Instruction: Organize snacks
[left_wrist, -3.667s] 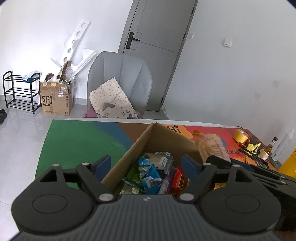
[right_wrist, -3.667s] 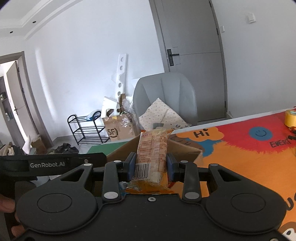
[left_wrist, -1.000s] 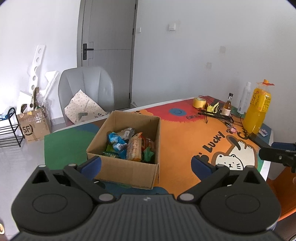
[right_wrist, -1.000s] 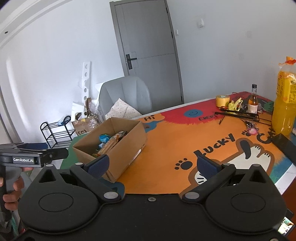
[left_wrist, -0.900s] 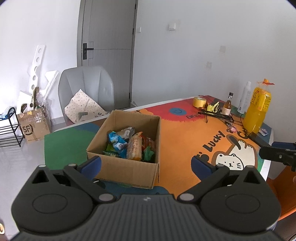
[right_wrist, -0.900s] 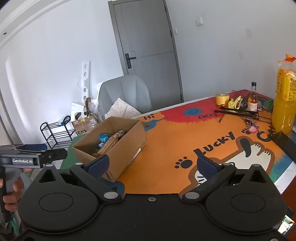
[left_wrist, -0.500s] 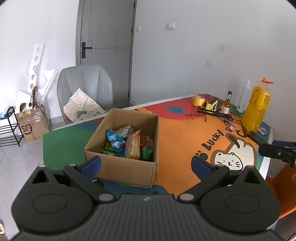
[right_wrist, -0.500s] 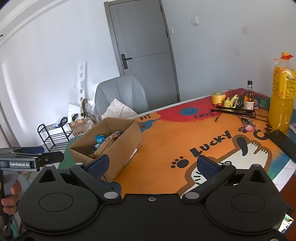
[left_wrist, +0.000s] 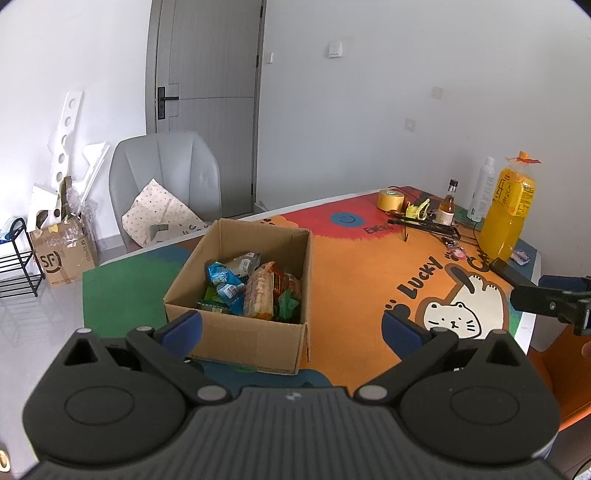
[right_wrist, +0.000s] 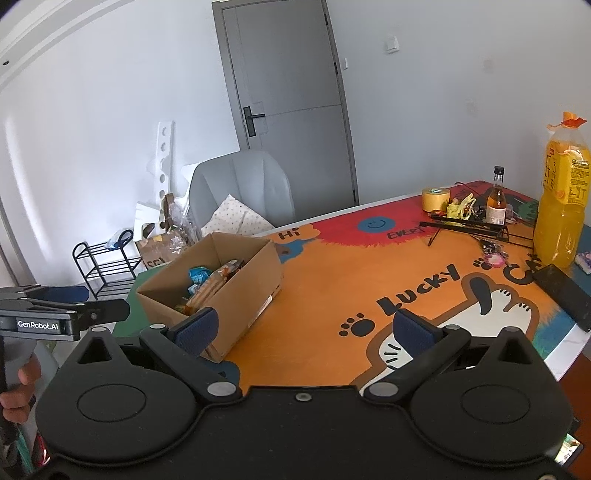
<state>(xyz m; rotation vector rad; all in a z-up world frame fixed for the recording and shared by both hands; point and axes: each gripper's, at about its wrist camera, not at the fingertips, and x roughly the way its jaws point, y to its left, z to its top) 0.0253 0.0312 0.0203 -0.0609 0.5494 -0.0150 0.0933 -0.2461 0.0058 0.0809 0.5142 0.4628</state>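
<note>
I'm holding both grippers wide apart and empty — the left gripper (left_wrist: 291, 326) and the right gripper (right_wrist: 302, 330) are hanging back from the table. The cardboard box (left_wrist: 258, 336) of snack packets (left_wrist: 258, 295) is sitting dead ahead of the left, ahead-left of the right — the left looks nearer.

Each of the 2 views looks forward along the fingers of its own hand-held gripper, from above the near edge of the table (left_wrist: 354, 280) and tilted down across it toward the grey door (left_wrist: 207, 92). The left view sits close behind the cardboard box (left_wrist: 243, 332), which lies between its fingers, while the right view stands further right and sees the box (right_wrist: 243, 291) to its left. Both share the box, the table, the chair (right_wrist: 240, 184) and the orange bottle (right_wrist: 561, 206), and each catches the other hand-held gripper at its frame edge.
</note>
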